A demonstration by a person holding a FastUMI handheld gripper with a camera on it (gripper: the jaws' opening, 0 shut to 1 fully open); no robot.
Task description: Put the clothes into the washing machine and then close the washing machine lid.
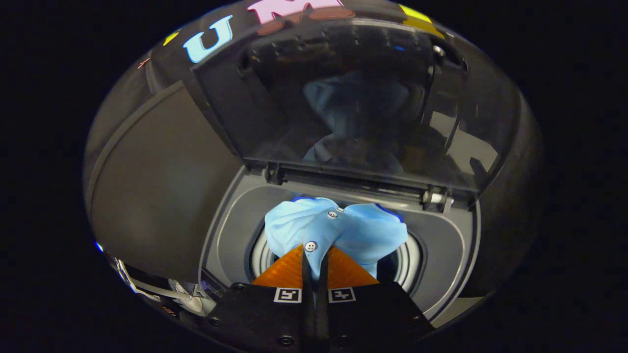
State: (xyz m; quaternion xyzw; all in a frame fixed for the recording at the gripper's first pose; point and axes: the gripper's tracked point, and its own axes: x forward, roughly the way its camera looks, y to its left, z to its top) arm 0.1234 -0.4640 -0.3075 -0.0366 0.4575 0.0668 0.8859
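One pale blue buttoned cotton shirt (pixel 338 230) hangs bunched from the gripper (pixel 314 255), directly above the round drum opening (pixel 409 267) of the dark grey top-loading washing machine (pixel 441 245). Its placket, with two small white buttons showing, runs straight into the narrow slit between the two fingers (pixel 287 272), so the jaws stand nearly closed with a fold of the fabric pinched between them. That thin fold is a sensible place to grip: the cloth is soft and gives no firm edge, and pinching a doubled seam keeps it from slipping while the rest droops freely.

Most of the garment spreads in two lobes just ahead of the fingertips, over the ribbed pale ring of the drum mouth. Whether its lower part already reaches into the drum I cannot tell, since the fingers hide the near half of the opening. Holding it centred over the hole means that, once released, it should fall inside rather than catch on the grey surround.

Beyond the shirt, the tinted transparent lid (pixel 343 98) stands raised on its hinge bar (pixel 353 184) at the back of the opening, tilted up and away so the mouth is free for loading. A dim blue reflection of the cloth shows in it. By my judgement the loading step is near its end; the lid remains to be shut.
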